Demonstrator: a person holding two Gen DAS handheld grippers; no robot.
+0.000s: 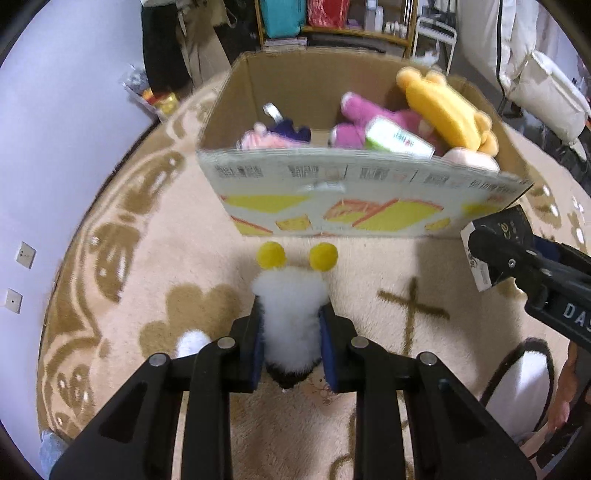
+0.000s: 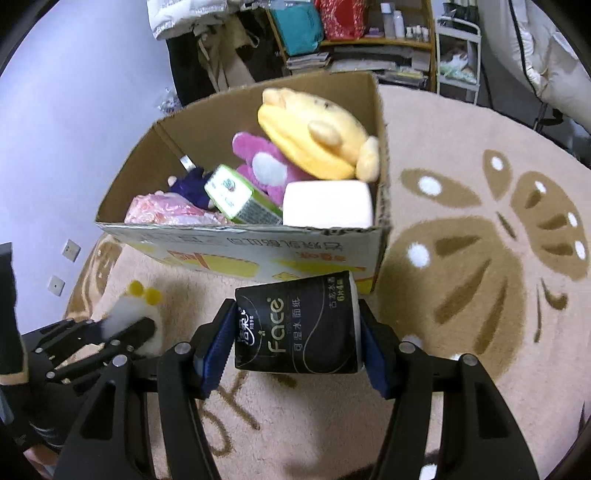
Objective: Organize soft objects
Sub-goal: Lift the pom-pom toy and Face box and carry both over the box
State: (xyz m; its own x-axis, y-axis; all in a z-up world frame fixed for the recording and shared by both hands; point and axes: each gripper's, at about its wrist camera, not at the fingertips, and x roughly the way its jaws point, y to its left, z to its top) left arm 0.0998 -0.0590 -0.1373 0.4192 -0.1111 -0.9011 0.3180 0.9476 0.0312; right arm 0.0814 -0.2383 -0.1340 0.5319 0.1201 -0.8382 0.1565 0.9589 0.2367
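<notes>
My left gripper (image 1: 291,314) is shut on a white fluffy plush toy with two yellow pom-poms (image 1: 291,306), held over the rug in front of the cardboard box (image 1: 332,184). My right gripper (image 2: 297,325) is shut on a black tissue pack (image 2: 297,325) just before the box's (image 2: 240,251) near right corner. The box holds a yellow plush (image 2: 314,136), a pink plush (image 2: 266,166), a green-white pack (image 2: 236,195), a white tissue pack (image 2: 327,205) and a pink item (image 2: 166,212). The left gripper with the white plush (image 2: 125,310) shows at lower left in the right wrist view.
A beige rug with brown patterns (image 2: 480,240) covers the floor. A pale wall (image 1: 55,147) with sockets is at left. Shelves and hanging clothes (image 1: 332,26) stand behind the box. White padded items (image 1: 535,74) are at the right back.
</notes>
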